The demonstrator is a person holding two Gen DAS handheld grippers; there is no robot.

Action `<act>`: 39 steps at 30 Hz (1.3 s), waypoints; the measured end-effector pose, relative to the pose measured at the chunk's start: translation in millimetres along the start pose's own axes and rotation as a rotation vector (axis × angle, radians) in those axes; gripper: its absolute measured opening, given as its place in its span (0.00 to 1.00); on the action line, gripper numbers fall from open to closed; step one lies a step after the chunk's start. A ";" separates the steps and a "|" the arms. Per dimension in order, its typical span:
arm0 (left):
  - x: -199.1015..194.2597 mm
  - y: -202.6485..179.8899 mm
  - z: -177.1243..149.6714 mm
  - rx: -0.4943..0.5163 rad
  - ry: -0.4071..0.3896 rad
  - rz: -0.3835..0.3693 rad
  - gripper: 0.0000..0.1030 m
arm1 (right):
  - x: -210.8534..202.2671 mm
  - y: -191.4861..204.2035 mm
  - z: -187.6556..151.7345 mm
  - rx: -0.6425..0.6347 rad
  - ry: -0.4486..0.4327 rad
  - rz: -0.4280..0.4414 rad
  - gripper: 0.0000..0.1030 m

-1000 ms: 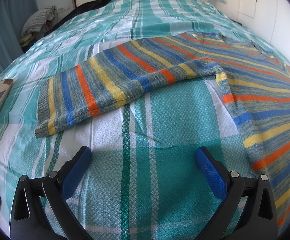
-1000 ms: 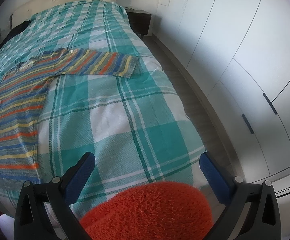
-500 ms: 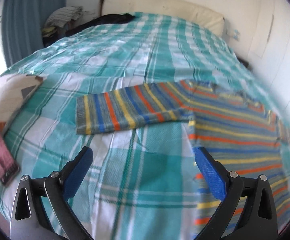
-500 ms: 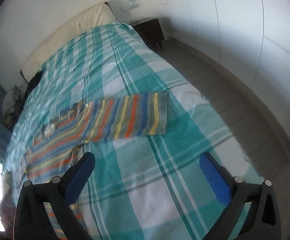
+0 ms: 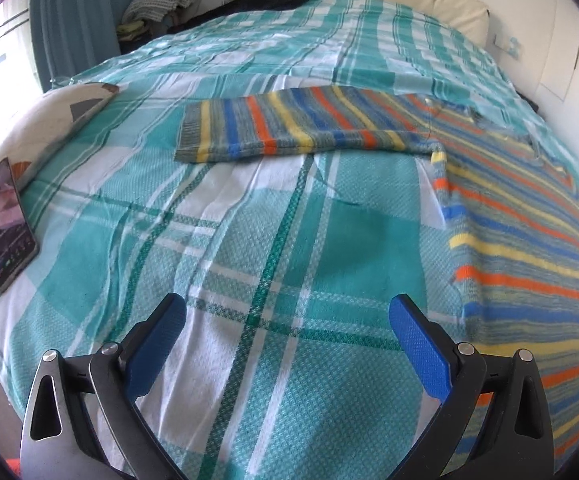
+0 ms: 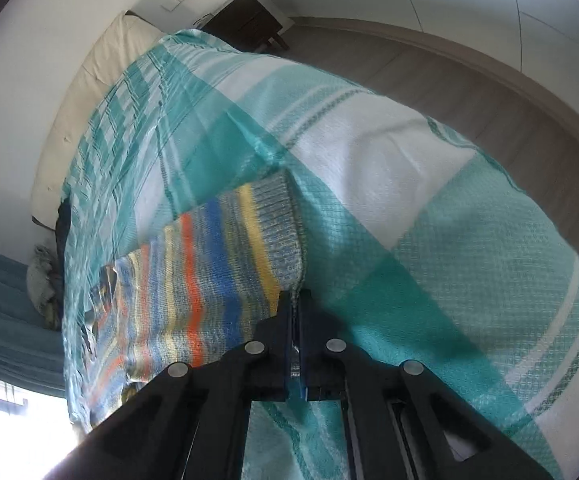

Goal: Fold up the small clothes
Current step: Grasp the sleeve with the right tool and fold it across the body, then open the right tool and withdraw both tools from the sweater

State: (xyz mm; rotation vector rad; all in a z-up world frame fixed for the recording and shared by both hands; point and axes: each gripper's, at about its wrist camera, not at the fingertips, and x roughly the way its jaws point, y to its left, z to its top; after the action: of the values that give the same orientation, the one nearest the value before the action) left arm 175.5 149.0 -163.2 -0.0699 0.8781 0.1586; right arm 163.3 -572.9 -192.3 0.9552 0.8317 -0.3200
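A small striped knit sweater (image 5: 521, 216) in blue, orange, yellow and grey lies flat on the bed, with its left sleeve (image 5: 289, 128) stretched out to the side. My left gripper (image 5: 287, 320) is open and empty above the bedspread, short of the sleeve. In the right wrist view my right gripper (image 6: 295, 296) is shut on the ribbed cuff of the other sleeve (image 6: 225, 264), at the cuff's near corner.
The bed has a teal and white checked bedspread (image 5: 249, 240). A phone (image 5: 3, 220) and a patterned pillow (image 5: 49, 120) lie at the bed's left edge. A dark nightstand (image 6: 249, 28) and wood floor (image 6: 469, 80) lie beyond the bed's right side.
My right gripper has moved down to the right sleeve's cuff and shut on it. My left gripper has drawn back a little and stays open.
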 end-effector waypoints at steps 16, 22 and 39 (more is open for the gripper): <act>-6.7 2.8 -0.7 0.046 -0.024 0.011 0.99 | -0.2 403.4 -127.6 -0.644 0.124 0.467 0.35; -2.9 9.6 2.6 0.021 -0.008 -0.012 0.99 | 12.9 365.9 -155.8 -0.692 0.142 0.428 0.53; 61.5 -24.0 41.9 0.074 -0.009 -0.006 1.00 | 7.2 95.5 -161.2 -0.709 -0.185 -0.274 0.87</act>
State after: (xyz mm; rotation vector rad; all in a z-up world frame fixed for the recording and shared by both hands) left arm 250.1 137.3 -184.0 -0.0029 0.8734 0.1210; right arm 145.7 -386.2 -190.5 0.1478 0.8205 -0.3106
